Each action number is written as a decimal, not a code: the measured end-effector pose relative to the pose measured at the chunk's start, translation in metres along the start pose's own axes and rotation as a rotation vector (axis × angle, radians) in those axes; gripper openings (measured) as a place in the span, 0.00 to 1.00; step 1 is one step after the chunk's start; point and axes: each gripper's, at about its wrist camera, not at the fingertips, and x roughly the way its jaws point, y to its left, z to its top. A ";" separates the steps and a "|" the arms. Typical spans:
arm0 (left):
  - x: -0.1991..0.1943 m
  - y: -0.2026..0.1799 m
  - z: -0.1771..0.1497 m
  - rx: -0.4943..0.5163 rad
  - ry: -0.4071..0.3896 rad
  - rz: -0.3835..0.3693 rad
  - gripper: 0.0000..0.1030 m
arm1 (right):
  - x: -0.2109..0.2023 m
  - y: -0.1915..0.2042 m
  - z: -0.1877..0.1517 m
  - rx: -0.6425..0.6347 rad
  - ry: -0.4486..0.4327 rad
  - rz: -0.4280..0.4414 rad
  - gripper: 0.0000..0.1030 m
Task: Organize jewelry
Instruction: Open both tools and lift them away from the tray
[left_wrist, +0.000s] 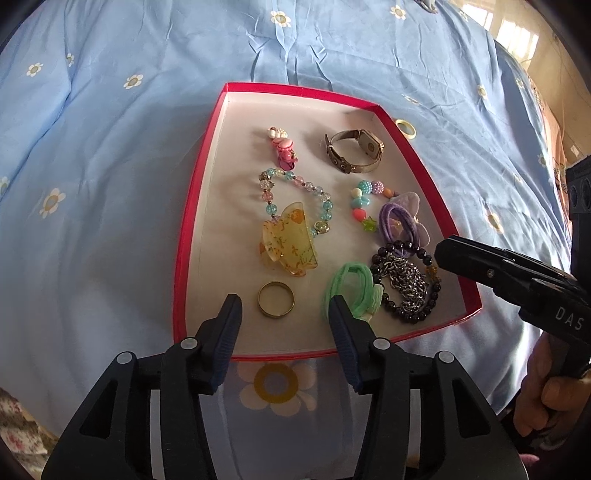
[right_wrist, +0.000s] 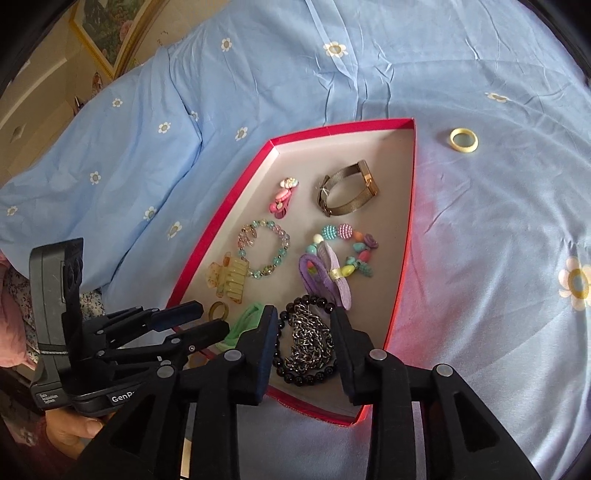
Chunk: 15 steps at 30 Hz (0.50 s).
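Red tray (left_wrist: 192, 229) lengthwise, pointing away

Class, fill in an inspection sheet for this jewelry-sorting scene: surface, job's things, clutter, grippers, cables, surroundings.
Surface: blue flowered bedsheet, wrinkled.
Job's things: red tray holds a watch, gold ring, yellow hair claw, green hair tie, black bead bracelet around a metal chain, and more. A pale ring lies outside on the sheet.
Clutter: nothing seen.
Grippers: left gripper open over the gold ring; right gripper open over the chain, nothing held.
Cables: nothing seen.
Surroundings: framed picture behind.
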 end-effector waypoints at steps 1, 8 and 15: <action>-0.002 0.001 0.000 -0.006 -0.005 0.001 0.49 | -0.003 0.000 0.000 0.001 -0.010 -0.002 0.35; -0.018 0.011 -0.006 -0.082 -0.071 -0.009 0.62 | -0.014 0.000 -0.003 0.002 -0.045 -0.013 0.41; -0.032 0.012 -0.017 -0.148 -0.145 -0.022 0.77 | -0.027 0.007 -0.013 -0.030 -0.124 -0.035 0.62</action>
